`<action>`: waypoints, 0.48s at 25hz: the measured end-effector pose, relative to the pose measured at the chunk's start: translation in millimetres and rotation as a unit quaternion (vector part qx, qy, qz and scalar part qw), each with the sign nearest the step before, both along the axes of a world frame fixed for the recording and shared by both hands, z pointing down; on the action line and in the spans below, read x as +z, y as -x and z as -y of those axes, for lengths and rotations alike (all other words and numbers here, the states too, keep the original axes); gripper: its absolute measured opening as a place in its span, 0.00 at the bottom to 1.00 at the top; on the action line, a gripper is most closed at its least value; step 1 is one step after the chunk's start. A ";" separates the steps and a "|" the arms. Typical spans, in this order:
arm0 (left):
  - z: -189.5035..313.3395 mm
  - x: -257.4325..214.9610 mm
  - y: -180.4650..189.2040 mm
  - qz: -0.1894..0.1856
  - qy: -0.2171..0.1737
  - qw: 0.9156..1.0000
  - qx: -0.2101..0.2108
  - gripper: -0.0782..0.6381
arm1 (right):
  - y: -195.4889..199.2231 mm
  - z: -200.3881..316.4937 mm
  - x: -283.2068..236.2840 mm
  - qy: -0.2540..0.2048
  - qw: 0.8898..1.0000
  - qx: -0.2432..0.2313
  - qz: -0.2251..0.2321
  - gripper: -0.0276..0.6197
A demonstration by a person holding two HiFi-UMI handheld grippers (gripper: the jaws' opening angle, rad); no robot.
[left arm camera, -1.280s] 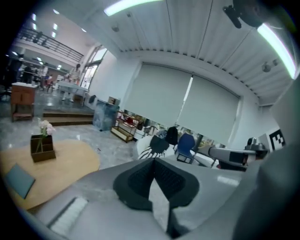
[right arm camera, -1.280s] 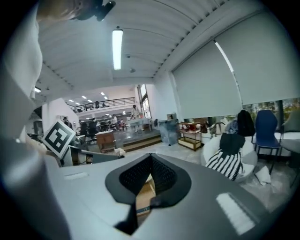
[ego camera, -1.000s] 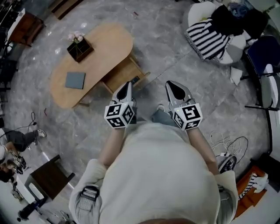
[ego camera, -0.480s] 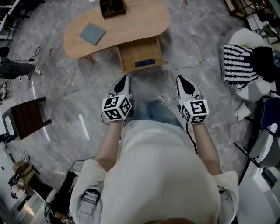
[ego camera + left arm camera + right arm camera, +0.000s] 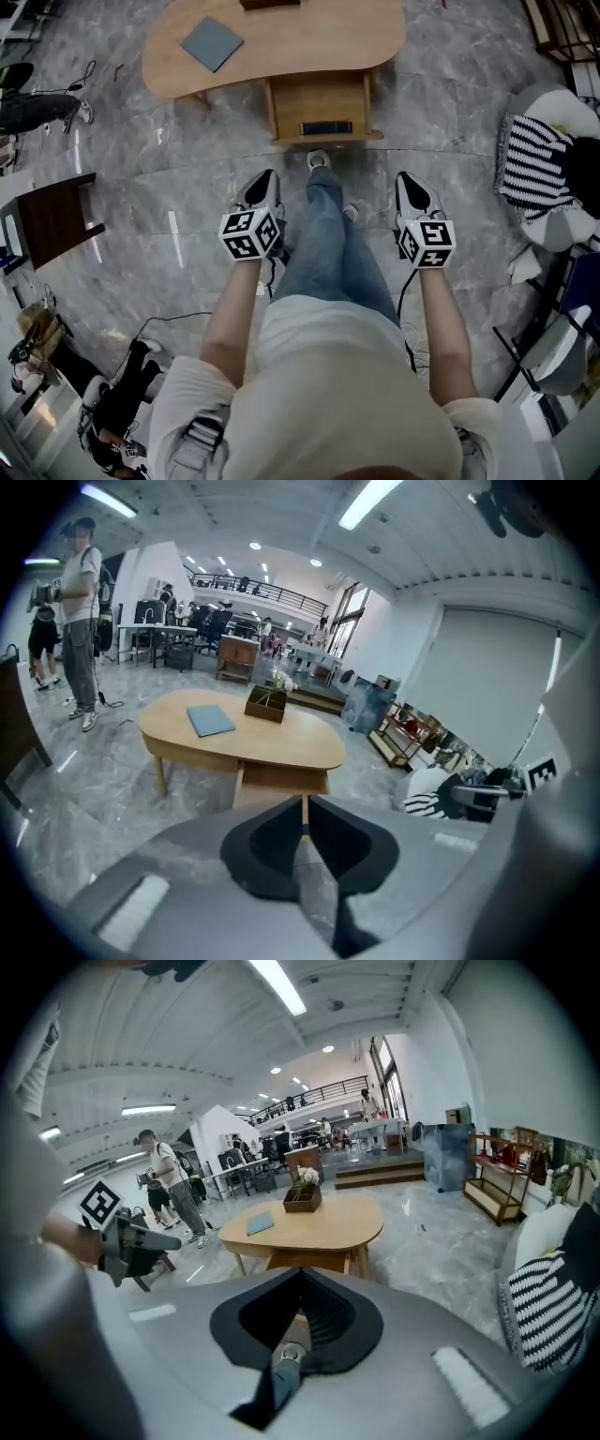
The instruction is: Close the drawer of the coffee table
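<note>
Drawer point(image 5: 320, 101) open beneath coffee table point(image 5: 309, 37), person's leg point(image 5: 324, 234) just before it; left tool point(image 5: 265, 178), right tool point(image 5: 410, 180) both closed, empty.

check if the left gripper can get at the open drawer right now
Probably, once it moves closer: only bare floor separates the left gripper from the drawer, and its shut fingers suit a push.

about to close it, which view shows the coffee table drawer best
The head view: it looks down into the open drawer, pulled out from the coffee table, with a dark slim item near its front edge. The left gripper view and right gripper view show it only side-on under the tabletop, its inside out of sight.
</note>
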State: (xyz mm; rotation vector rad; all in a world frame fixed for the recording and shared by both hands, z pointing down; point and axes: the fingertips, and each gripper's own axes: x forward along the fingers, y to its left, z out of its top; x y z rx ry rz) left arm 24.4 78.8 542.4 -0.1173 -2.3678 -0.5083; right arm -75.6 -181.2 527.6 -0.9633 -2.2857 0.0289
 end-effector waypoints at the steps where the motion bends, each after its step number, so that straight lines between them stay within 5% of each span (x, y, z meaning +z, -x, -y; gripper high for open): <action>1: -1.8 14.8 2.7 -0.006 -0.005 1.000 0.001 0.11 | 3.2 -2.2 12.5 -0.002 1.000 -0.003 -0.005 0.05; 6: -16.9 98.2 10.4 -0.046 -0.016 0.999 0.009 0.13 | 24.9 -19.9 76.7 -0.022 0.999 -0.020 -0.016 0.08; 12: -30.9 202.2 3.1 -0.109 0.010 0.993 0.048 0.29 | 28.1 -27.5 175.3 -0.069 0.995 -0.055 -0.050 0.18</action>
